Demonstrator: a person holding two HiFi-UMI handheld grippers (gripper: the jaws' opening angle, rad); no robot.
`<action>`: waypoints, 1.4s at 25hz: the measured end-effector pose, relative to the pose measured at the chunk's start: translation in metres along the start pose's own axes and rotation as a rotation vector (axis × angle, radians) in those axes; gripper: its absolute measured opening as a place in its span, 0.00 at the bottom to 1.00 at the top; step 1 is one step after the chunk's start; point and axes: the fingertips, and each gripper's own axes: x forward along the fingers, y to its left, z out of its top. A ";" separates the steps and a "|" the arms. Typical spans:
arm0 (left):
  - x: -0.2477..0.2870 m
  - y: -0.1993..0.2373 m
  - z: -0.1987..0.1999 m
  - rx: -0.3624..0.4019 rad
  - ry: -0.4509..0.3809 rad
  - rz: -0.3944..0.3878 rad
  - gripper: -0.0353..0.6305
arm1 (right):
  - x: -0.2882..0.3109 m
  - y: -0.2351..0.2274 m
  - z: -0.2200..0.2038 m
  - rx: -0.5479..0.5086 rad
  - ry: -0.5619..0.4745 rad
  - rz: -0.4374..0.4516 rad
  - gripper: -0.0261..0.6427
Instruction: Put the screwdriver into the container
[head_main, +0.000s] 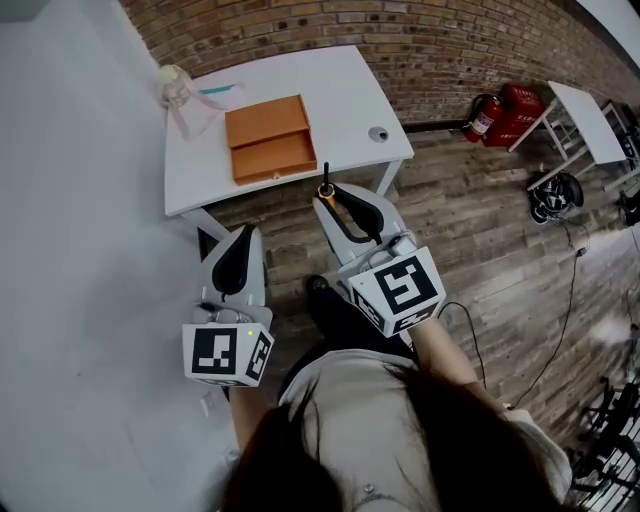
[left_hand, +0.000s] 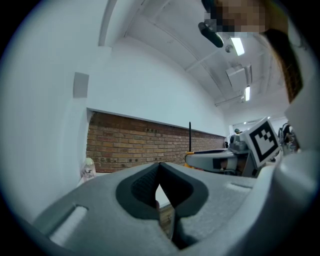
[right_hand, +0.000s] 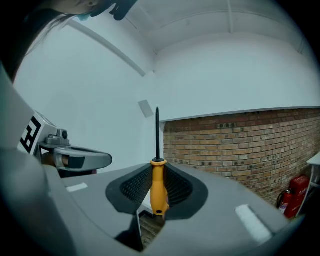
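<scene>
Showed dark hair (head_main: 400, 450) nearest the lens, along the bottom edge, over a wooden floor (head_main: 480, 230). Held the left gripper (head_main: 243, 238) at lower left, jaws pressed together with nothing between them. Kept the orange container (head_main: 270, 140) on the white table (head_main: 350, 90) at upper centre, a clear plastic item (head_main: 178, 92) near the table's left corner. Clamped the right gripper (head_main: 330, 198), just right of centre, on the screwdriver (head_main: 325, 178): orange handle between the pads, dark shaft pointing up from the jaws, its tip crossing the table's near edge in the head view, apart from the container. Caught a red fire extinguisher (head_main: 485, 115) by the brick wall (head_main: 420, 40) at upper right.
</scene>
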 end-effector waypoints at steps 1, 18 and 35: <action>0.006 0.005 0.000 0.001 0.003 0.003 0.05 | 0.008 -0.003 -0.002 -0.004 0.007 0.004 0.15; 0.113 0.091 -0.004 -0.021 0.038 0.024 0.05 | 0.145 -0.065 -0.039 -0.065 0.125 0.054 0.15; 0.164 0.150 -0.020 -0.051 0.059 0.081 0.05 | 0.234 -0.089 -0.109 -0.152 0.284 0.160 0.15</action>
